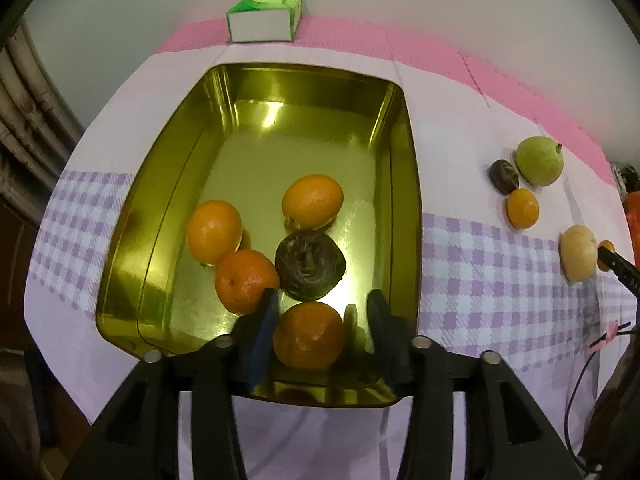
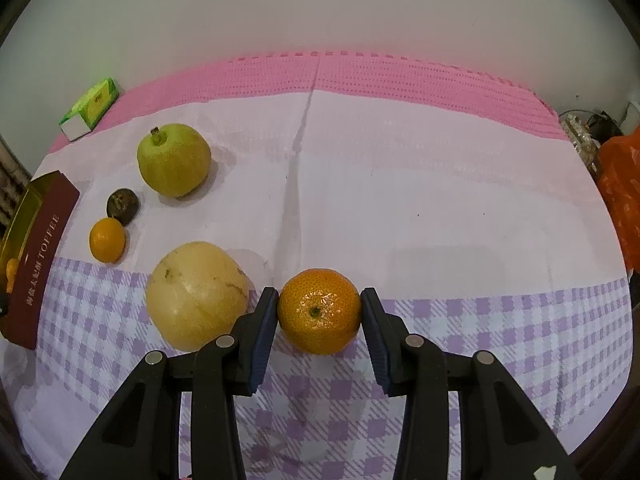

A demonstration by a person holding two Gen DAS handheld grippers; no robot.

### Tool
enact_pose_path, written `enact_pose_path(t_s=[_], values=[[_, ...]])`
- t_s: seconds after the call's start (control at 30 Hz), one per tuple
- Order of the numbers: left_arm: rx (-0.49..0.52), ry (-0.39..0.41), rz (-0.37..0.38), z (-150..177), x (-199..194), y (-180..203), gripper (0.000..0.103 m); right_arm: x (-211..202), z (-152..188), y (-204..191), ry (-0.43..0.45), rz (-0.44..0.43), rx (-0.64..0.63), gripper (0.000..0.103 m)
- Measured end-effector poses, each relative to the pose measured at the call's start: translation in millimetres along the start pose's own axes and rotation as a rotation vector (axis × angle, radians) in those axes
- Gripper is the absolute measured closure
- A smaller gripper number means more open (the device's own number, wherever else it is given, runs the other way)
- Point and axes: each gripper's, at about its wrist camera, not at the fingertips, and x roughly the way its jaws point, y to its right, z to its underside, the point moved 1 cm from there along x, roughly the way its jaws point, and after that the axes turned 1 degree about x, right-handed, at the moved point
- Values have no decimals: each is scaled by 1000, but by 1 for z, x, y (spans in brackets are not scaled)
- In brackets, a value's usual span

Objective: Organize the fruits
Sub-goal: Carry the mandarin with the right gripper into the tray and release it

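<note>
Pale wall is seen behind a worktop (image 2: 400,200) covered by a white cloth with lilac checks and a pink band at the far edge.

Left tongs (image 1: 320,312) are held over the near end of a gold tin (image 1: 400,240). An orange (image 1: 309,335) lies on the tin floor between the pads; the left pad appears to sit close against it, though contact cannot be confirmed, and a clear gap is seen at the right pad. The tongs are read as released. Beyond the tips, a dark fruit (image 1: 310,266) and three more oranges (image 1: 312,202) are recorded inside the tin. A green box (image 1: 264,16) stands far ahead at the wall.

Right tongs (image 2: 320,304) are closed on a mandarin (image 2: 319,311), both pads pressed to its sides, the fruit resting on the checked cloth. Just left of the left finger a pale yellow fruit (image 2: 196,294) is noted. Further ahead and left: a small orange (image 2: 107,239), a small dark fruit (image 2: 122,201) touching it, and a green pear (image 2: 174,159). The tin's maroon side, lettered TOFFEE, is seen at far left.
</note>
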Motion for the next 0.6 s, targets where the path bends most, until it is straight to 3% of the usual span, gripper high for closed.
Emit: enact_pose_path(t_s=[0.3,0.6], values=[[-6,88,-19,-10,-25,-9,38,-21,-14,-46,53,-69,-76,64],[-135,168,-130,-20,-45,-57,35,-35,-23,-156,64,-244,-273,64]])
